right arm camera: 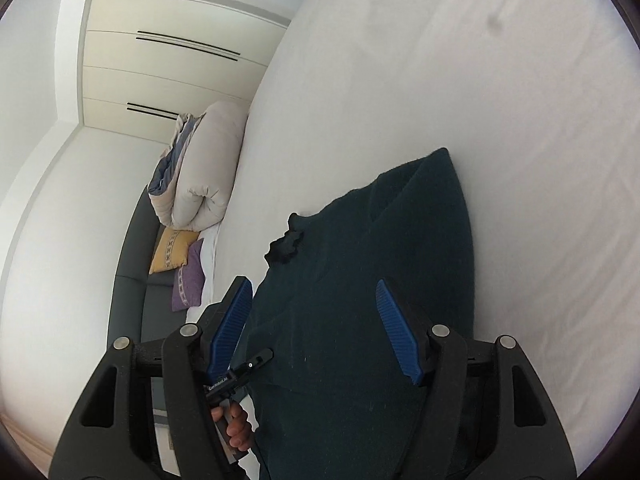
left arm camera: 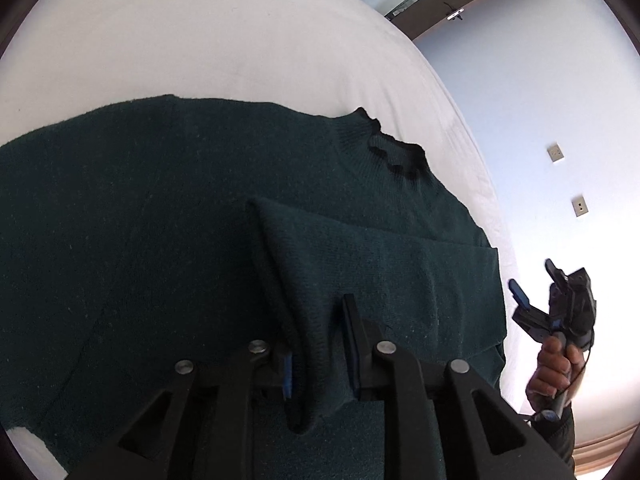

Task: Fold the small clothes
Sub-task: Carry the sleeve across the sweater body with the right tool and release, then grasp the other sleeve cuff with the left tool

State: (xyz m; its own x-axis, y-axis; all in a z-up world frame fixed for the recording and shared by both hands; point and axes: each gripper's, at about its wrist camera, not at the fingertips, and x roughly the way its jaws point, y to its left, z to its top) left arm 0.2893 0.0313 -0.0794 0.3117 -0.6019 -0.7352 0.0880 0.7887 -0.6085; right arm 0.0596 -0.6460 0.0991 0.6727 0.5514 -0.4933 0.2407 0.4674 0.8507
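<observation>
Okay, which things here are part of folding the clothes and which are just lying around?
For the job:
dark green sweater
left hand-held gripper
right hand-held gripper
white bed

Lying about:
rolled duvet
yellow cushion
purple cushion

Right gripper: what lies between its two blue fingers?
In the right wrist view, the right gripper stands open with the dark green sweater showing in the gap, lying on the white bed; the pads don't press it.
</observation>
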